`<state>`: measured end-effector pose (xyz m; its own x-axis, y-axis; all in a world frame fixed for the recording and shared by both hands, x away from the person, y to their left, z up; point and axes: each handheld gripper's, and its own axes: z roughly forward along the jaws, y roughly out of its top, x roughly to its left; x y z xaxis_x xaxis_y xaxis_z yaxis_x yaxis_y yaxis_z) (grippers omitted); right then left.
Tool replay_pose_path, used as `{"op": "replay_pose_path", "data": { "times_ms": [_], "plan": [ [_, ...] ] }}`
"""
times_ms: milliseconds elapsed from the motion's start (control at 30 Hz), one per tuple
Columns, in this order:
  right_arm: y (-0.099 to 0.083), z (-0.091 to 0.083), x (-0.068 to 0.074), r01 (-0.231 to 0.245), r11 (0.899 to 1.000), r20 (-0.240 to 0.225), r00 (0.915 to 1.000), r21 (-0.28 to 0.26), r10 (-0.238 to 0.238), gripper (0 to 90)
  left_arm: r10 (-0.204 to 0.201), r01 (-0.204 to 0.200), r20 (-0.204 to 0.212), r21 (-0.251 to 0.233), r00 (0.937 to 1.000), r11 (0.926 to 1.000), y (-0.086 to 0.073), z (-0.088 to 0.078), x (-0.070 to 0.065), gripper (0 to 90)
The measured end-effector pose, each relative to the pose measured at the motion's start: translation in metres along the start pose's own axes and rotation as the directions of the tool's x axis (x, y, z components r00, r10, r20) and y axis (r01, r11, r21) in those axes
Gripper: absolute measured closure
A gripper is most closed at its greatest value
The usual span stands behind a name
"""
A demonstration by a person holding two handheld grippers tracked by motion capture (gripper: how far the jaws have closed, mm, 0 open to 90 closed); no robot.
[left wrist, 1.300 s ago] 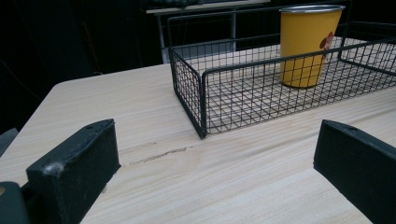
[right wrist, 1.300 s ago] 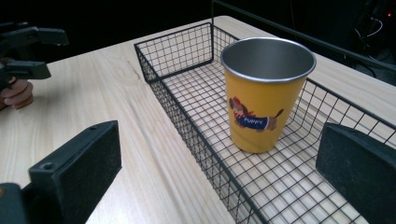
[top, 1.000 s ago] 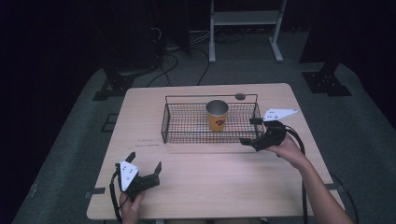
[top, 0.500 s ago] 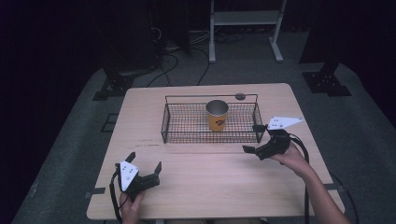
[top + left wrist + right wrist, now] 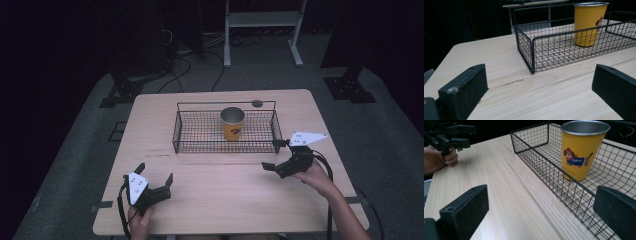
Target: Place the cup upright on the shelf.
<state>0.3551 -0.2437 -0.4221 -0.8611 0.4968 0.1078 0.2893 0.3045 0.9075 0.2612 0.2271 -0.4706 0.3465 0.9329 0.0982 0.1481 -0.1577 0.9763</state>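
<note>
A yellow metal cup (image 5: 232, 123) with a cartoon dog stands upright inside a black wire basket (image 5: 200, 145) at the back middle of the wooden table (image 5: 220, 200). My right gripper (image 5: 271, 154) is open, just in front of the basket's right front corner, with nothing between its jaws. From the right gripper view the cup (image 5: 582, 150) sits behind the basket's mesh wall (image 5: 544, 170). My left gripper (image 5: 155, 171) rests open near the table's front left edge. Its own view looks across bare wood at the basket's corner (image 5: 532, 53) and the cup (image 5: 589, 23).
A small dark round disc (image 5: 257, 103) lies on the table behind the basket. On the floor beyond the table stand a white metal rack (image 5: 262, 20), cables (image 5: 185, 55) and black stand bases (image 5: 350, 87). The other hand with the left gripper (image 5: 449, 135) shows far off in the right gripper view.
My right gripper has drawn back from the basket's right end toward the person, still open. The left gripper and the cup have stayed put.
</note>
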Motion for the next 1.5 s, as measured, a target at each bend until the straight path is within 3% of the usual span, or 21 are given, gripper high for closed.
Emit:
{"op": "replay_pose_path", "data": {
  "times_ms": [400,1067,1367,1500],
  "plan": [
    [-0.015,-0.004,0.006,-0.026,1.000,0.001,0.9997,0.005,0.026,0.0,-0.001,0.001,0.000,-0.001,1.0000,1.0000,0.000,0.000,0.000,0.0],
    [-0.040,-0.018,0.012,-0.045,0.999,0.052,0.9976,0.003,0.045,0.0,0.002,-0.002,-0.002,-0.003,1.0000,1.0000,0.000,0.000,0.000,0.0],
    [-0.049,-0.027,0.017,-0.054,0.998,0.067,0.9962,-0.025,0.056,0.0,0.003,-0.003,-0.003,-0.002,1.0000,1.0000,0.000,0.000,-0.001,0.0],
    [-0.054,-0.031,0.025,-0.059,0.996,0.076,0.9950,-0.069,0.065,0.0,0.001,-0.001,-0.003,0.002,1.0000,1.0000,0.000,0.000,0.000,0.0]
  ]
}}
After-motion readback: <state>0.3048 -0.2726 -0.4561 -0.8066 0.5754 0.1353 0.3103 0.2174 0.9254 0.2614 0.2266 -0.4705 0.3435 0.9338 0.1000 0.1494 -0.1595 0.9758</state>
